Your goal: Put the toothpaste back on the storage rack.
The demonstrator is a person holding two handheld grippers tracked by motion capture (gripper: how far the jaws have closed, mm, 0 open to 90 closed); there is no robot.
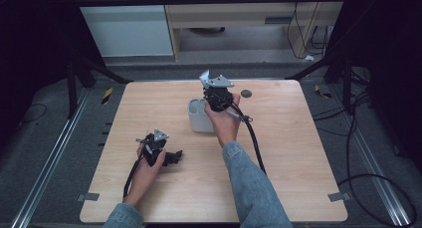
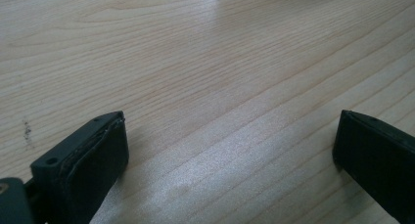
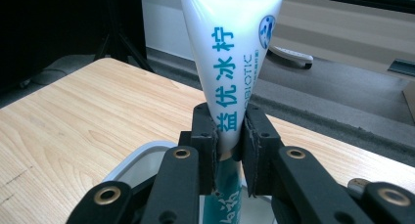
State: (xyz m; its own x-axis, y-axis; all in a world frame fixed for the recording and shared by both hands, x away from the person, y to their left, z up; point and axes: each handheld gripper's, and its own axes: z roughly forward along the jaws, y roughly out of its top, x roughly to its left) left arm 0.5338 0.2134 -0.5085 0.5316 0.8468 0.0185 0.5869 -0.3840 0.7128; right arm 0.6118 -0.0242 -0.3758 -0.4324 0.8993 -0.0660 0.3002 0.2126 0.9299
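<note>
A white toothpaste tube [image 3: 230, 53] with blue lettering stands upright, wide crimped end up. My right gripper [image 3: 230, 131] is shut on its narrow lower part. The tube's bottom end reaches down into a pale grey cup [image 3: 129, 163]. In the high view the right gripper [image 1: 214, 94] hangs right over the cup [image 1: 196, 119] at the table's middle back, and the tube's top [image 1: 204, 78] sticks up beside the grey plate. My left gripper [image 1: 175, 156] rests low at the front left, open, jaws pointing right. Between its fingers [image 2: 98, 155] lies bare wood.
A small dark round disc [image 1: 246, 93] lies on the wooden table [image 1: 298, 178] just right of the cup. The right gripper's black cable [image 1: 256, 148] trails across the table toward the front. Dark stands and cables surround the table on the floor.
</note>
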